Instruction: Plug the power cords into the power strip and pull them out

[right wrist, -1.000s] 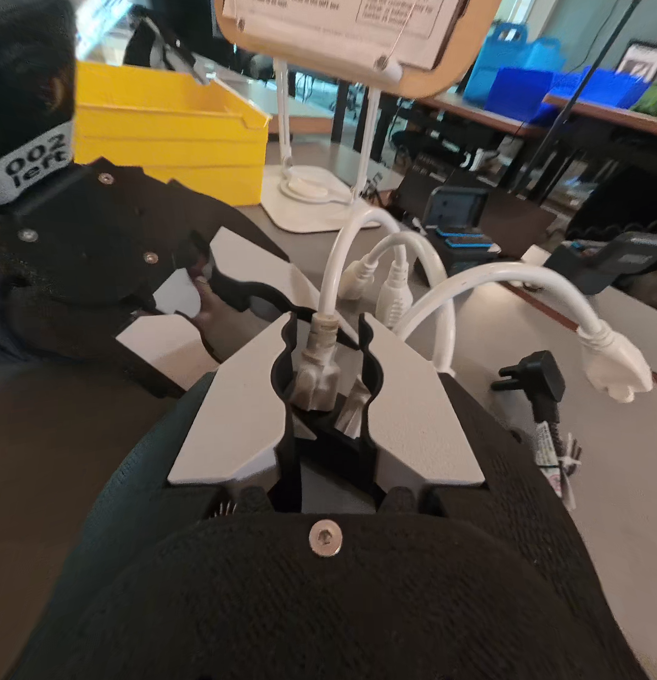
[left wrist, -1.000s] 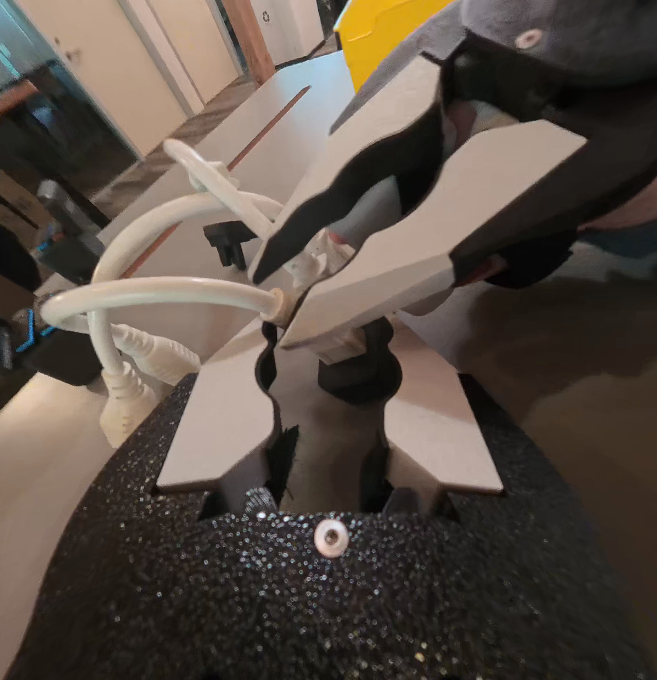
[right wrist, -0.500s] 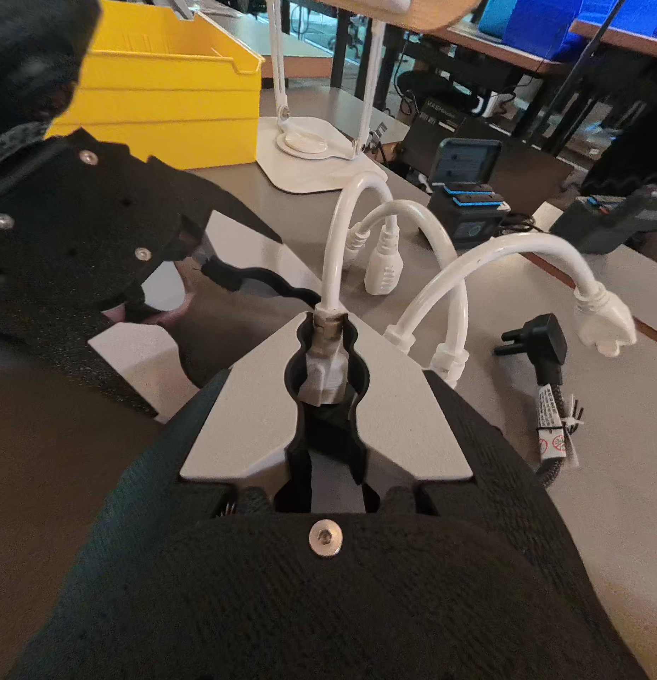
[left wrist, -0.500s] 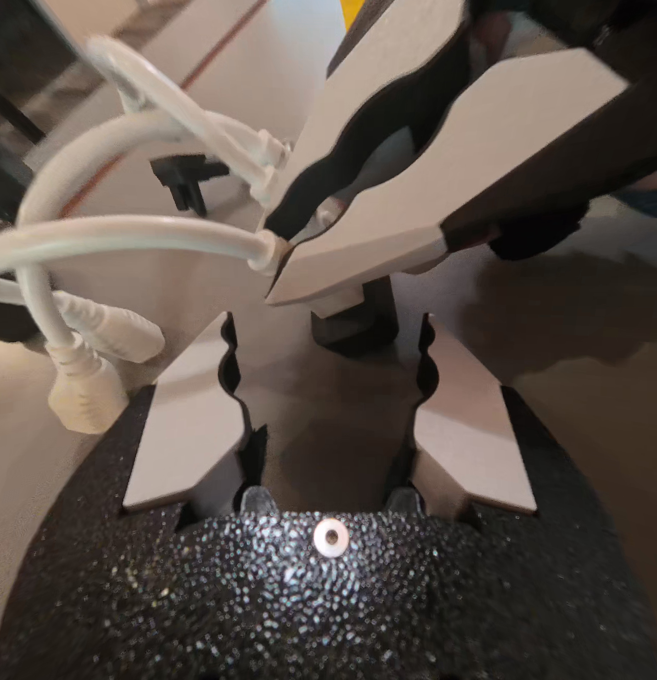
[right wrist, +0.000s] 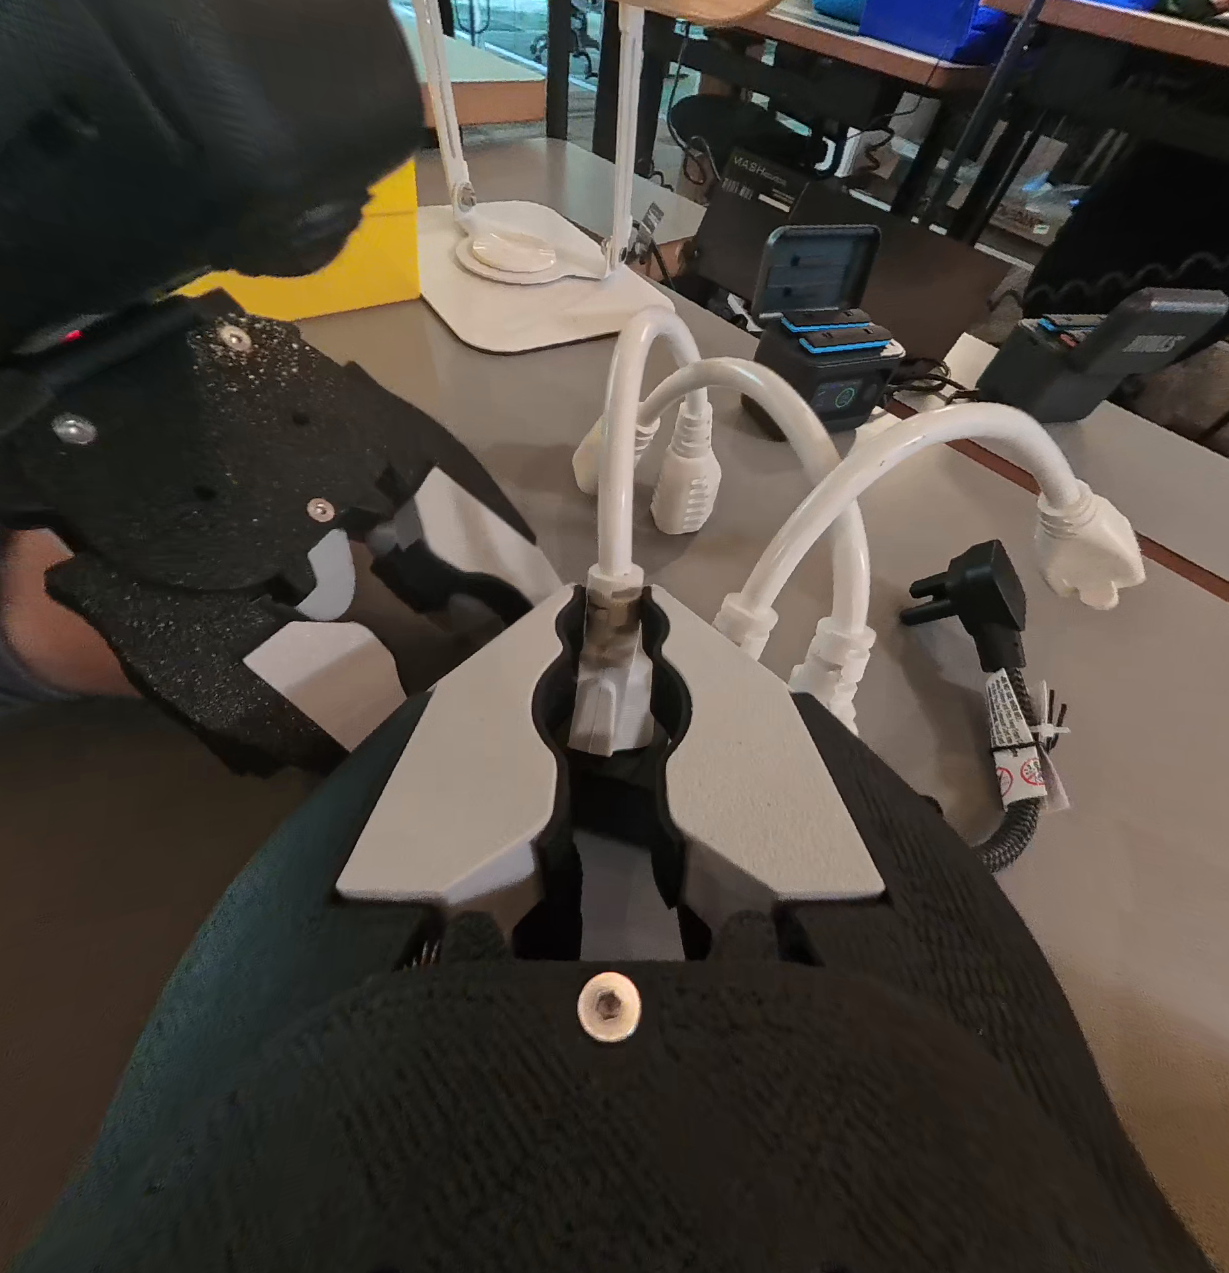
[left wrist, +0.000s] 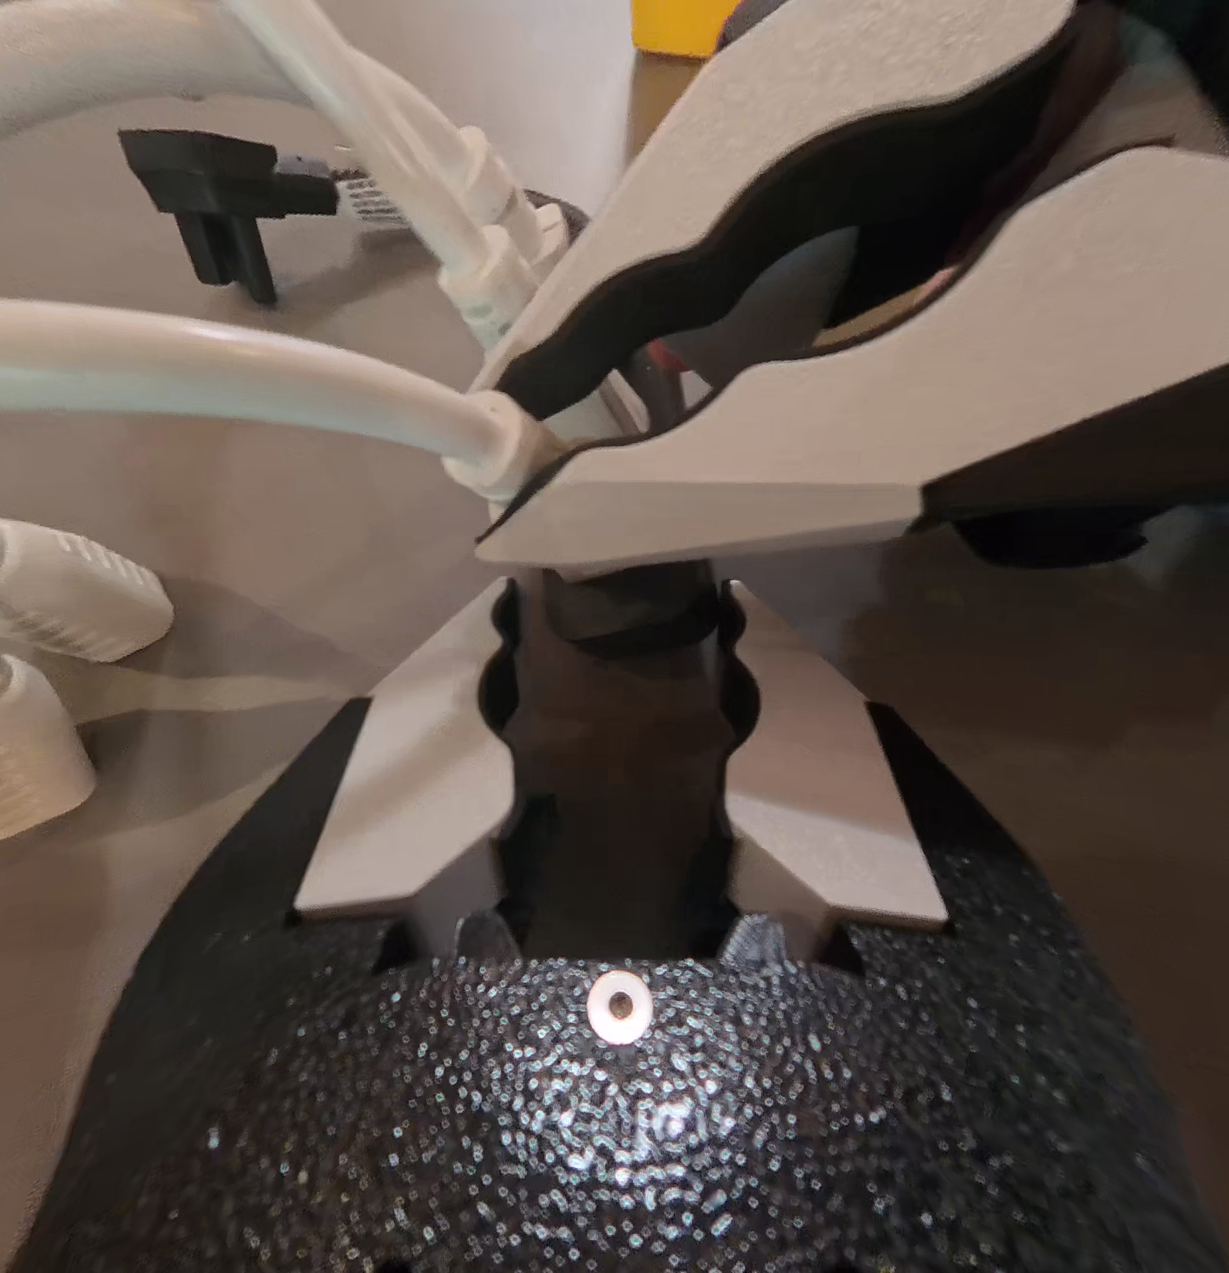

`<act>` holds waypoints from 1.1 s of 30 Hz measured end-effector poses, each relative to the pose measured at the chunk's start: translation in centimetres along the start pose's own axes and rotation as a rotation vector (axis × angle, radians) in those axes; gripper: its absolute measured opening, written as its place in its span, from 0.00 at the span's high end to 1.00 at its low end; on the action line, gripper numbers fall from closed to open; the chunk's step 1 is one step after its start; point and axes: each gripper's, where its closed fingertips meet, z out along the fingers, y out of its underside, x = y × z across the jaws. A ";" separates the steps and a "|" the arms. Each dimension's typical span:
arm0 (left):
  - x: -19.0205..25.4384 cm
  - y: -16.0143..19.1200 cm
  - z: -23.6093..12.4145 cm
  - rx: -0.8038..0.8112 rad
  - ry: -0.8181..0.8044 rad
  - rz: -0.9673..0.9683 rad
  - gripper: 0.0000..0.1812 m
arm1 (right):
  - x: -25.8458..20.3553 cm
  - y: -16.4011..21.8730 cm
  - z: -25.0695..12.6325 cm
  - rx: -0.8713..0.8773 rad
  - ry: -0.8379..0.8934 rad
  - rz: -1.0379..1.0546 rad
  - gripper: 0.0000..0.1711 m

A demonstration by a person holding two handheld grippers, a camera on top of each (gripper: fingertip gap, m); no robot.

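Observation:
My right gripper is shut on a white plug, whose white cord arches up and away. The plug sits directly over a black power strip that shows between the fingers. In the left wrist view, my left gripper is shut on the black power strip at table level. The right gripper comes in from the upper right just above it, with the white cord leaving to the left. The left gripper also shows in the right wrist view, at the left.
Several short white cords with plugs lie on the grey table. A black angled plug with a braided cable lies at the right. A yellow bin, a white stand base and dark charger cases stand behind. Tip to tip, the grippers are about 7 centimetres apart.
My left gripper opened wide, then closed again around the black power strip. My right gripper's jaws closed on the white plug and kept hold of it.

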 end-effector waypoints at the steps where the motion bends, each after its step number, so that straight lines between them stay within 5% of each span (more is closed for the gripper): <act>1: 0.3 -0.1 0.0 0.004 0.011 0.010 0.73 | 0.1 0.0 0.0 0.002 0.005 0.003 0.91; 11: 0.2 -0.3 -0.1 0.017 -0.008 0.054 0.74 | -0.5 1.0 0.1 -0.053 -0.042 -0.016 0.82; 13: 0.0 -0.1 -0.4 0.013 -0.009 0.095 0.74 | 0.0 1.0 0.1 -0.046 -0.004 -0.055 0.90; 20: 0.3 0.7 -1.0 0.000 0.047 0.074 0.74 | -1.4 1.1 0.4 -0.042 -0.047 -0.123 0.90; 24: 0.2 -0.2 -0.8 0.043 0.009 0.035 0.62 | -1.6 1.1 0.3 -0.046 -0.070 -0.095 0.90; 33: 1.1 -0.9 -0.6 0.070 0.100 -0.124 0.76 | -1.7 1.4 -0.3 -0.120 -0.119 -0.028 0.90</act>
